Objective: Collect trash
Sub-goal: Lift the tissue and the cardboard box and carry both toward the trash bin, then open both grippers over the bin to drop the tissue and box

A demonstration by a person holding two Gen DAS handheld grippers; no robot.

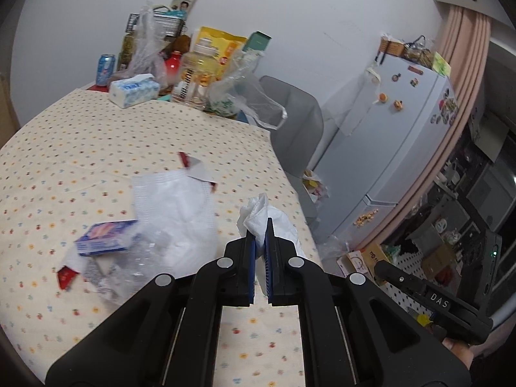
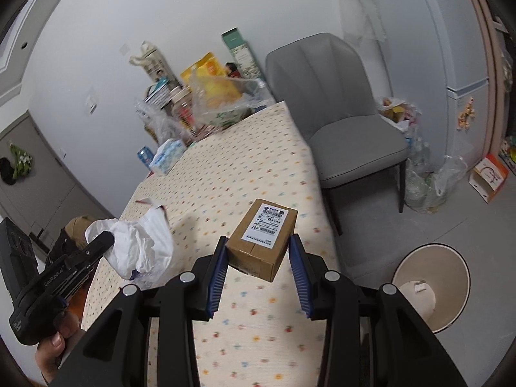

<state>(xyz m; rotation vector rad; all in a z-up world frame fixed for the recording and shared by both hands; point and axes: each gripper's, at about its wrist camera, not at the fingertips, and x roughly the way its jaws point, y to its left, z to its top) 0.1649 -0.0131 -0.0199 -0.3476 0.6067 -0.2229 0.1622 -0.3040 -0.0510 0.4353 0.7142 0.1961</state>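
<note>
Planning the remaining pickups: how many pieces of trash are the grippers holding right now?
2. The left gripper is shut on a crumpled white tissue; the right gripper clamps a small cardboard box above the table. More wrappers lie loose on the table.

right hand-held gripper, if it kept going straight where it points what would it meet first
Probably the dotted cream tablecloth past the brown cardboard box that the right hand-held gripper holds; the grey upholstered chair lies further off. Depth is unclear.
</note>
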